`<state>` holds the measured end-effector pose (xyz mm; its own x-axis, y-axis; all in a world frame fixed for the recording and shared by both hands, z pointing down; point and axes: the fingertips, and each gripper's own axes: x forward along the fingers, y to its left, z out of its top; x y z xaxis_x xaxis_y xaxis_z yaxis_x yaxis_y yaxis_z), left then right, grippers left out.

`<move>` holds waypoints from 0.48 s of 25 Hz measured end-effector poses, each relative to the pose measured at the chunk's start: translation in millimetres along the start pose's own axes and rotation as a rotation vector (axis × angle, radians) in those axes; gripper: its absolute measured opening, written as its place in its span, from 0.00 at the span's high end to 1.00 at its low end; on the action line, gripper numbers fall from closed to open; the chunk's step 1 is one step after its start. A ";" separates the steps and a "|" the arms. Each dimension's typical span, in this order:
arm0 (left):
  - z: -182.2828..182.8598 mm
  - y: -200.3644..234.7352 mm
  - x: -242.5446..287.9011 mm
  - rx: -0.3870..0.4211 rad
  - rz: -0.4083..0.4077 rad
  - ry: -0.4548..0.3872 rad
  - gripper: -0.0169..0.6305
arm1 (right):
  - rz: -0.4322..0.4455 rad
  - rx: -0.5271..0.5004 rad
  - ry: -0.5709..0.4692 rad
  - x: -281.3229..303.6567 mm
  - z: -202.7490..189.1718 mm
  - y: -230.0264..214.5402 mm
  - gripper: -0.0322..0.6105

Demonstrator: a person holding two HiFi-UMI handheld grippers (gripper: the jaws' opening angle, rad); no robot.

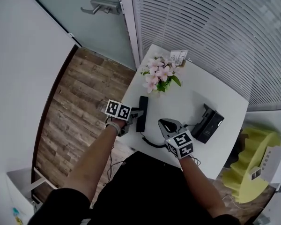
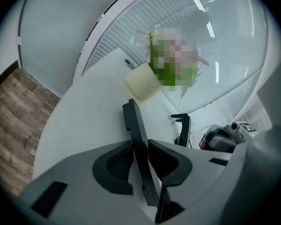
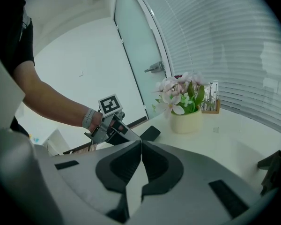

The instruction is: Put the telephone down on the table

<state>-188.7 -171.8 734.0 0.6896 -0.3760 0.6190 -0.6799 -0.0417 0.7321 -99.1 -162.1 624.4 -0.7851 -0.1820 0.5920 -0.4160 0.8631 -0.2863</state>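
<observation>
The black telephone handset (image 1: 142, 110) lies on the white table (image 1: 196, 93) near its left edge. Its curly cord (image 1: 150, 142) runs along the front. My left gripper (image 1: 135, 116) is at the handset's near end. In the left gripper view the handset (image 2: 133, 121) stands edge-on between the jaws of that gripper (image 2: 140, 143), which are open just wider than it. The phone base (image 1: 207, 124) sits to the right. My right gripper (image 1: 166, 125) hovers over the table's front between handset and base. In its own view its jaws (image 3: 140, 142) are shut on nothing.
A pot of pink flowers (image 1: 157, 76) stands behind the handset, with a small card holder (image 1: 179, 56) at the far corner. Slatted blinds run along the table's far side. A door with a lever handle (image 1: 103, 7) is at top left, and a yellow object (image 1: 248, 168) sits on the floor to the right.
</observation>
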 end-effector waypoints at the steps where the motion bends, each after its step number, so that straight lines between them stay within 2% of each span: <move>1: 0.0 0.6 -0.5 0.012 0.015 0.001 0.81 | -0.001 0.002 0.002 -1.9 -1.6 -0.5 0.91; 12: 0.4 7.1 -3.4 0.149 0.188 0.052 0.77 | -0.017 0.016 0.003 -19.3 -15.5 2.1 0.91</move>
<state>-196.0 -171.2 737.0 0.5570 -0.3419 0.7569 -0.8239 -0.1130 0.5553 -77.7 -149.4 624.0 -0.7767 -0.1954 0.5988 -0.4368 0.8521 -0.2885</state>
